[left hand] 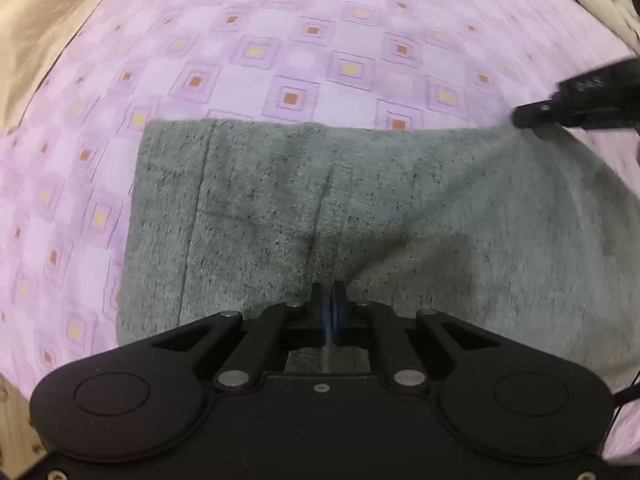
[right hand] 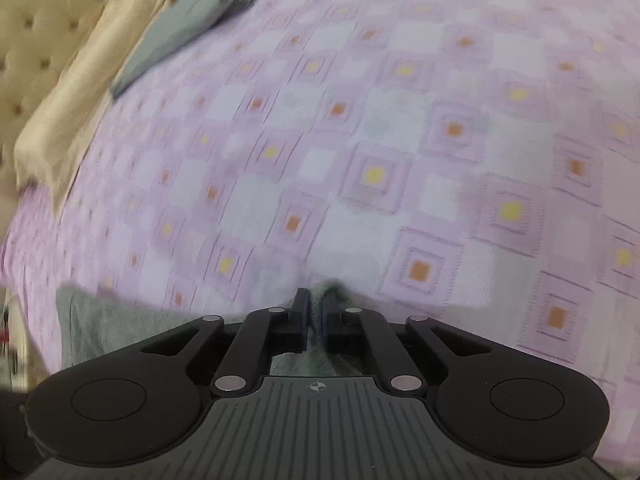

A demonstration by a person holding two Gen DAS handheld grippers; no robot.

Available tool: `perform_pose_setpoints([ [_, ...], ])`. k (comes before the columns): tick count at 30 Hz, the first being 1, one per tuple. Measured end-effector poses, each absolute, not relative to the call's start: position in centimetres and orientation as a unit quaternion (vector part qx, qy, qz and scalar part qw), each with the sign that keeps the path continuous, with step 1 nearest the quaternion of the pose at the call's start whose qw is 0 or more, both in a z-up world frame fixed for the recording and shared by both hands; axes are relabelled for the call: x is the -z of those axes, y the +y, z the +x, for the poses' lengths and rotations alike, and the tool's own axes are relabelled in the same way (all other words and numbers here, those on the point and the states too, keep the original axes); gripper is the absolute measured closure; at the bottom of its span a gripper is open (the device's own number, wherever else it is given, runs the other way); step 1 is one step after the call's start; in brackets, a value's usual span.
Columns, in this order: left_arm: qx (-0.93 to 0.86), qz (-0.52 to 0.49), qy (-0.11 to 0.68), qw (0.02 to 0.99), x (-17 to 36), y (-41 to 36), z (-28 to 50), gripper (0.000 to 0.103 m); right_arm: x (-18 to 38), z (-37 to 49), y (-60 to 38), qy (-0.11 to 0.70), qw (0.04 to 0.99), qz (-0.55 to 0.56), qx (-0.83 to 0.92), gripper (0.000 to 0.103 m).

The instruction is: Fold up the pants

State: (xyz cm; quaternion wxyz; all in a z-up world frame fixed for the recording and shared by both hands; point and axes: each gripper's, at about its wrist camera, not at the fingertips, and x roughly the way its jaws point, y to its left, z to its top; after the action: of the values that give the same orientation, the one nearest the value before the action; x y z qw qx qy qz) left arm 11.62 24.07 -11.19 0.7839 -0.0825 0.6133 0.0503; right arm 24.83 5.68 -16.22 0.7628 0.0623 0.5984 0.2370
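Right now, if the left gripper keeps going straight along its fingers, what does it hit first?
The speckled grey knit pants. The left gripper is already pinched on a fold of them, pointing steeply down. Beneath that lies the pink checked bedspread; depth between the layers is unclear.

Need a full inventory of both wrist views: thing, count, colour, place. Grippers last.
grey speckled knit pants: one, grey, lying flat on the bedspread, pinched at two points by the grippers.
lilac checked bedspread with orange and yellow squares: one, lilac, covering the bed under the pants.
beige satin pillow: one, beige, along the far left edge of the bed.
cream tufted headboard: one, cream, behind the pillow.
grey-green folded garments: a pile, count unclear in the blur, by the pillow.
left gripper: one, black, shut on the pants' near edge.
right gripper: one, black, shut on the pants' far corner.
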Motion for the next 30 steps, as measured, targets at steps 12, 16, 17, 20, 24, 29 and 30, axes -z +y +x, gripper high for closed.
perform_pose_setpoints([
  [12, -0.046, -0.079, 0.606, 0.790, 11.1, 24.0, 10.9, 0.089, 13.3, 17.9, 4.4, 0.558, 0.793, -0.020, -0.243, 0.095],
  [16, -0.038, -0.065, 0.606, 0.792, 10.4, 24.0, 10.2, 0.089, 14.6, 21.0, -0.3, 0.551, 0.829, 0.006, -0.093, 0.099],
  [17, -0.036, -0.063, 0.605, 0.793, 10.0, 23.9, 10.2, 0.092, 14.0, 21.2, -1.5, 0.541, 0.837, 0.026, -0.078, 0.099],
  [20, -0.021, -0.050, 0.579, 0.814, 8.1, 22.6, 9.9, 0.094, 11.1, 19.4, -3.0, 0.509, 0.853, 0.047, -0.103, 0.098],
  [24, 0.034, -0.050, 0.577, 0.815, 7.5, 19.1, 10.0, 0.093, 10.9, 14.8, -1.8, 0.514, 0.846, 0.009, -0.145, 0.098],
  [29, 0.039, -0.053, 0.624, 0.779, 10.6, 16.1, 10.2, 0.093, 15.6, 14.4, -4.4, 0.556, 0.826, -0.036, -0.090, 0.103],
  [30, 0.030, -0.055, 0.637, 0.768, 11.4, 16.0, 10.1, 0.093, 15.9, 14.7, -5.5, 0.553, 0.828, -0.022, -0.085, 0.103],
])
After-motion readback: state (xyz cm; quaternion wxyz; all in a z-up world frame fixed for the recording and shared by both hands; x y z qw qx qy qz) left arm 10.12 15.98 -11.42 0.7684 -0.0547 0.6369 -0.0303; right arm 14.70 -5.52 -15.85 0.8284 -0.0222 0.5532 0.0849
